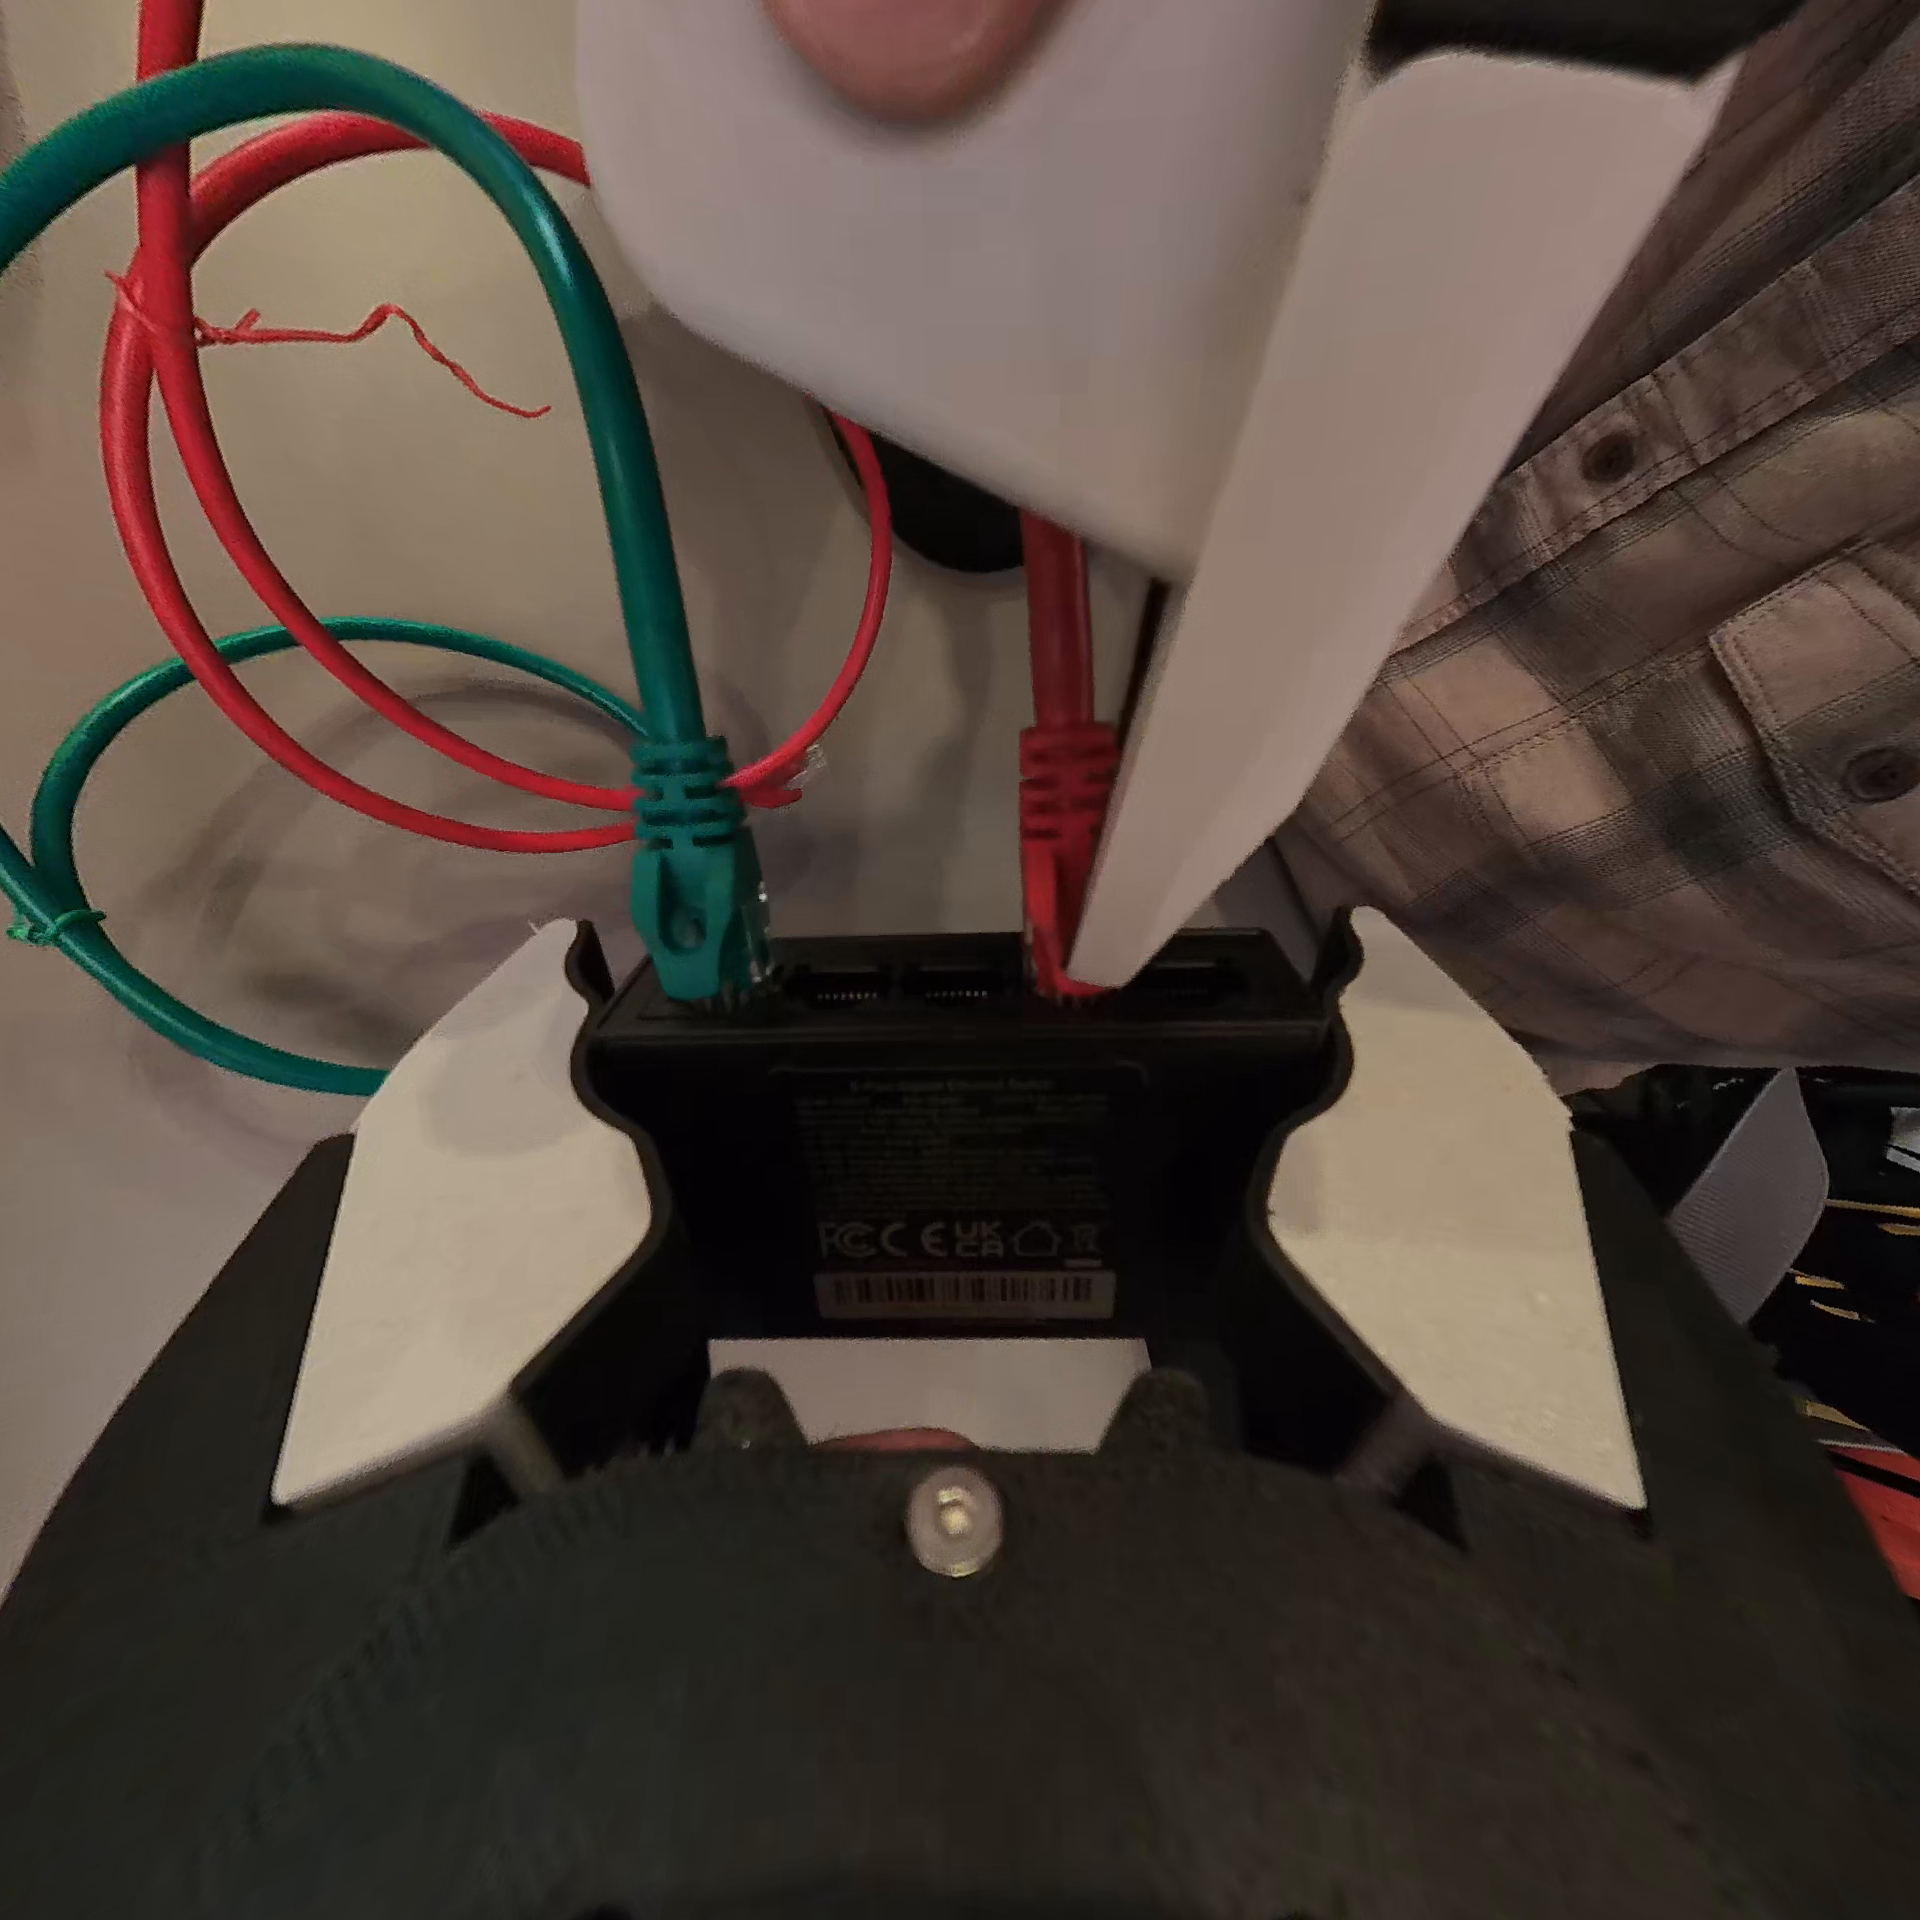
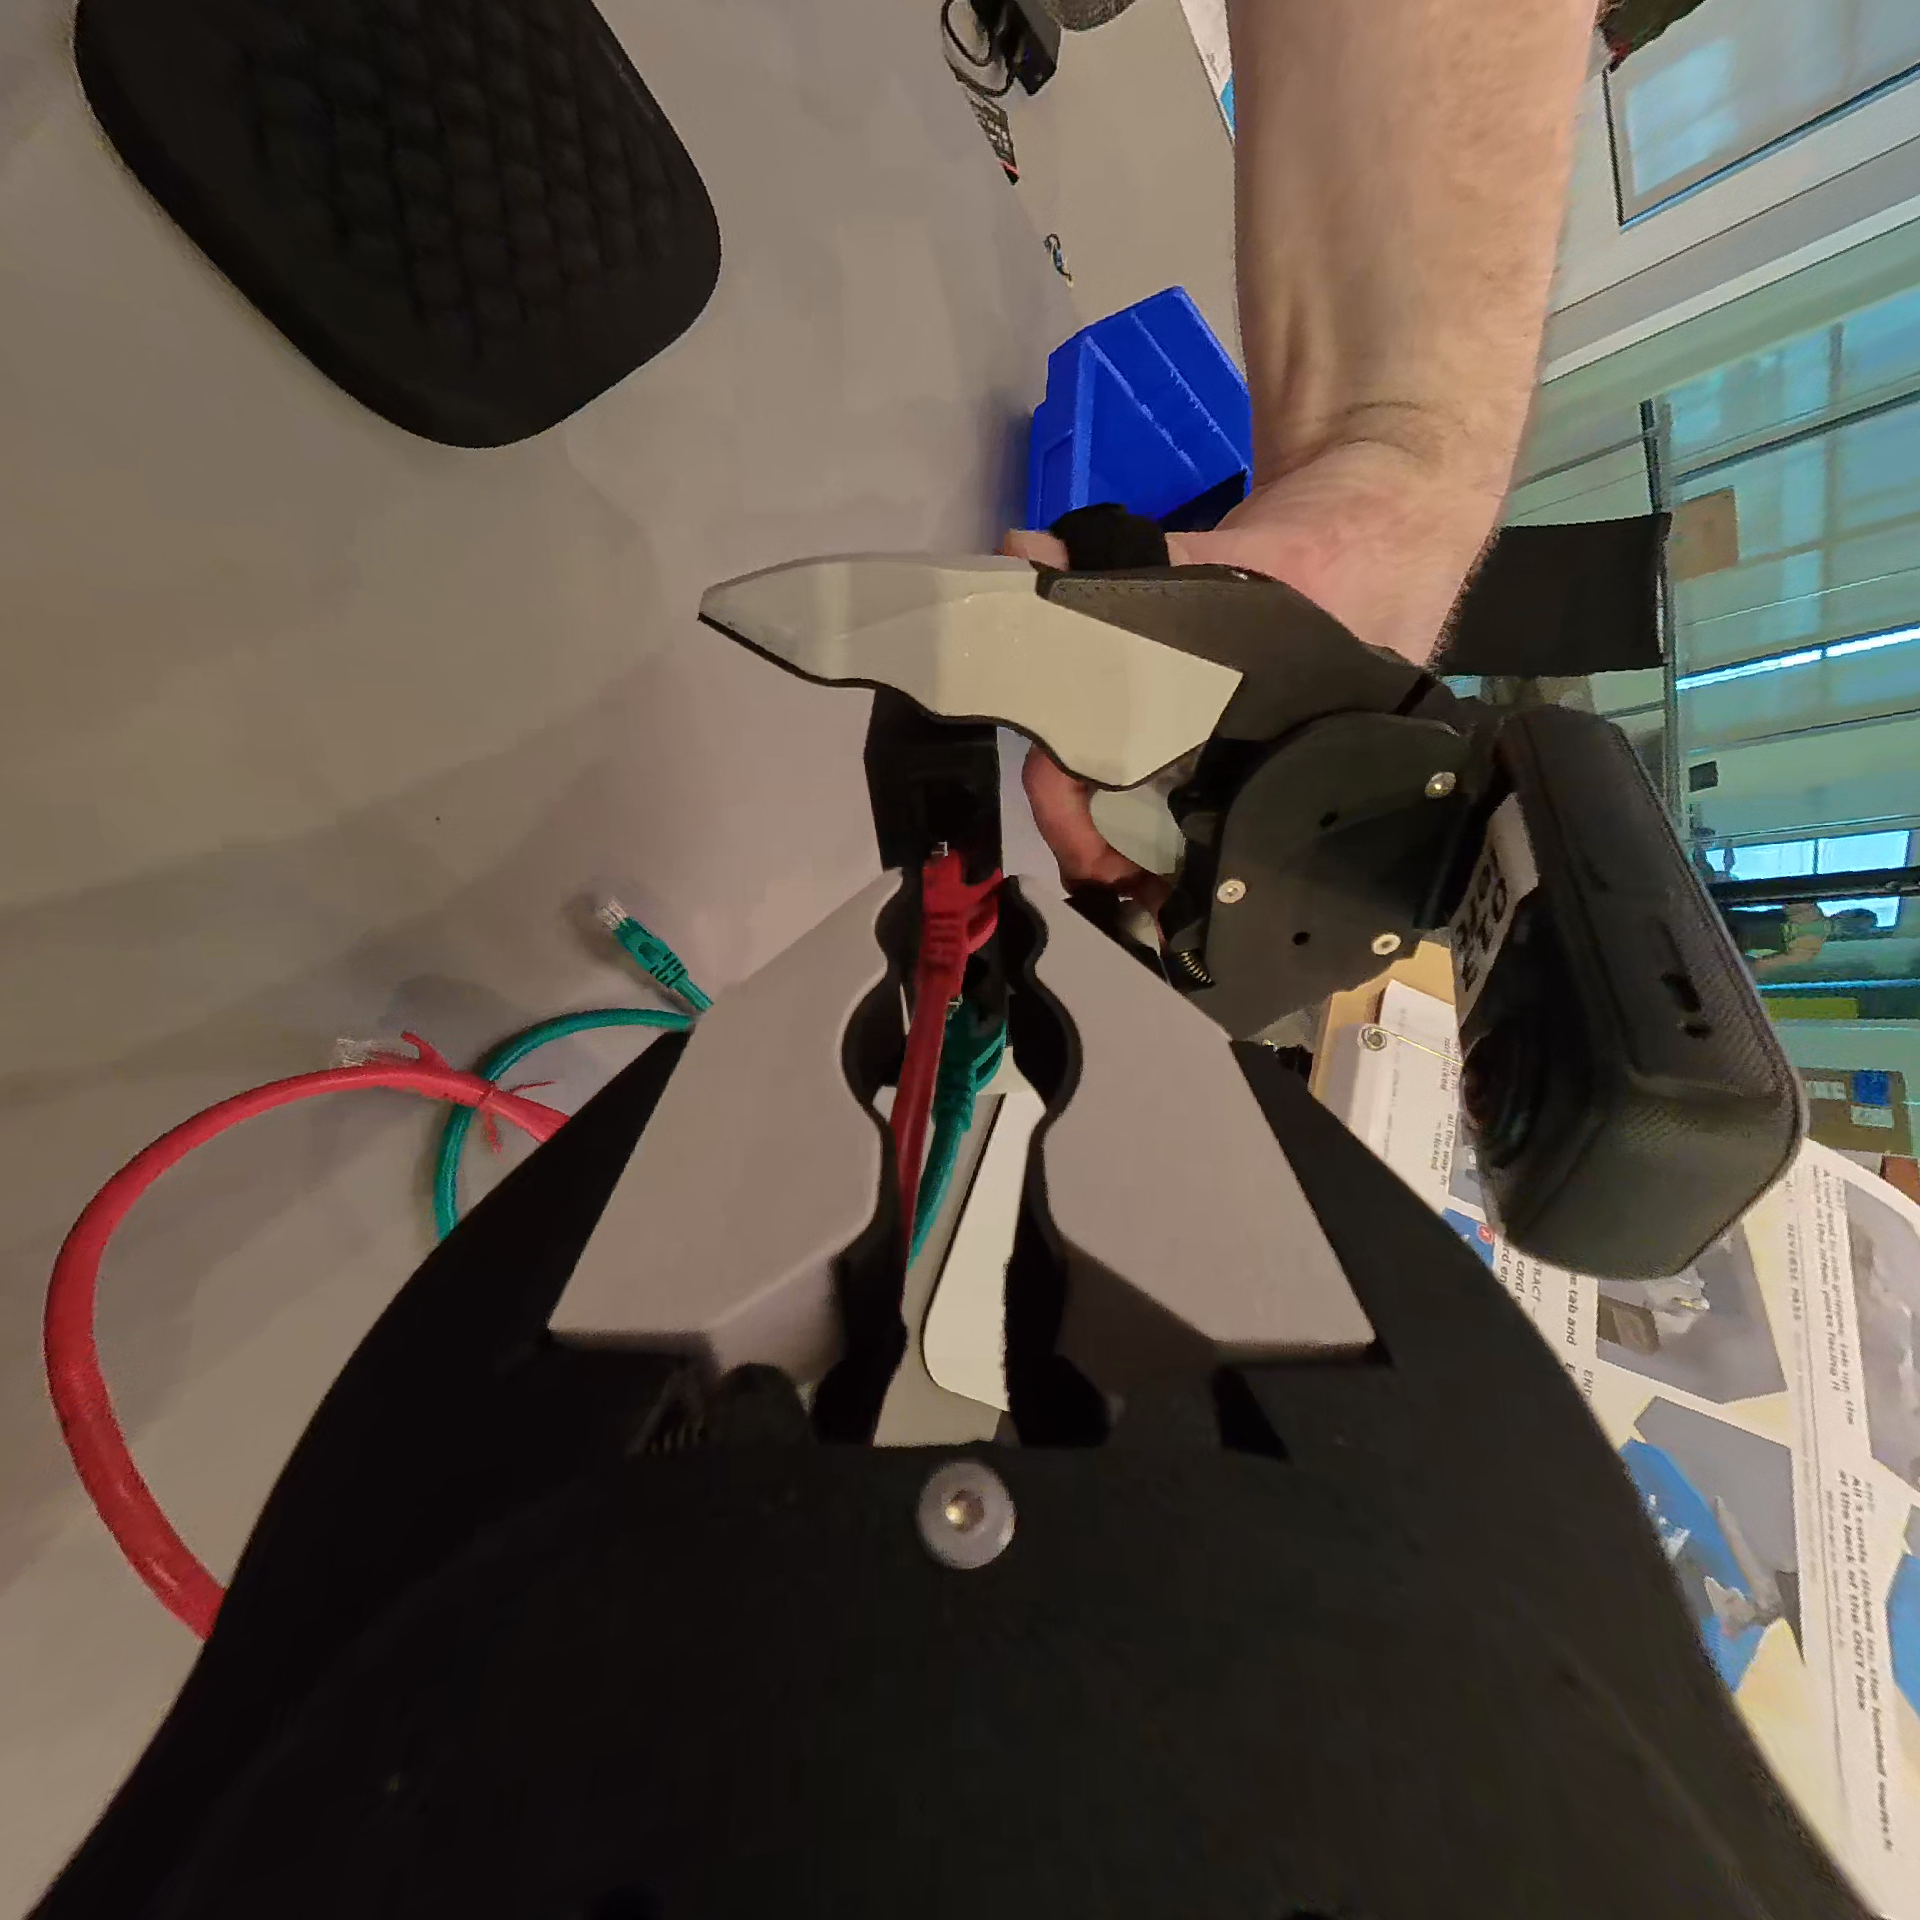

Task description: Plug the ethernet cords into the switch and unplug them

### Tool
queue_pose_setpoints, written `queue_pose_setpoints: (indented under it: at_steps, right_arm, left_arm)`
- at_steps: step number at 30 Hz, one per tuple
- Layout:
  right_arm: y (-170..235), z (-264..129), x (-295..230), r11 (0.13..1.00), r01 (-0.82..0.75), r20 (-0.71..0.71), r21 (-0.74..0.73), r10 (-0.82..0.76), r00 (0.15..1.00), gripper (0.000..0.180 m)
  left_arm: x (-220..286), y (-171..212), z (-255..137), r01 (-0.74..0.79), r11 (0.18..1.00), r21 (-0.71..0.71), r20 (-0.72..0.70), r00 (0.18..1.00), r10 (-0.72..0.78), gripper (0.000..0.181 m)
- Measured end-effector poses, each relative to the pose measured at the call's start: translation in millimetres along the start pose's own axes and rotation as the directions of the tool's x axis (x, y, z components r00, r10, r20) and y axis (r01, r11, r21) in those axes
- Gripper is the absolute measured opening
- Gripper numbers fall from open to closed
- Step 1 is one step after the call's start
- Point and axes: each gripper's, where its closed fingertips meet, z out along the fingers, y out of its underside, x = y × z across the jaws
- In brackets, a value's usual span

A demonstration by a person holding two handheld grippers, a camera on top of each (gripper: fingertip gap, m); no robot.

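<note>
My left gripper (image 1: 956,935) is shut on the black switch (image 1: 951,1164) and holds it with the port row facing away. A green cord's plug (image 1: 691,894) sits in the leftmost port. A red cord's plug (image 1: 1060,800) sits in a port right of the middle. My right gripper (image 2: 958,888) is closed around the red plug (image 2: 948,920), and one of its white fingers (image 1: 1195,727) touches that plug at the port. Two ports between the plugs are empty. The cords' free ends, green (image 2: 639,940) and red (image 2: 364,1049), lie on the grey table (image 2: 312,727).
A black textured pad (image 2: 416,208) lies at the far left of the table. A blue bin (image 2: 1132,416) stands behind the left gripper's finger (image 2: 966,644). Printed sheets (image 2: 1818,1455) lie at the right. A person's forearm (image 2: 1403,312) and plaid shirt (image 1: 1662,623) are close by. The gap from one gripper's tips to the other's is roughly 5 centimeters.
</note>
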Motion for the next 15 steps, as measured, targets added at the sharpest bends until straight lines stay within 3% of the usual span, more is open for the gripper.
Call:
queue_pose_setpoints:
  at_steps: [15]
  right_arm:
    - [1.9,-1.6,-0.8,0.998,0.056,0.022,-0.019,-0.056,0.998,0.011]
  left_arm:
    - [-0.7,1.3,0.0,0.000,0.999,-0.048,0.006,1.000,0.001,0.124]
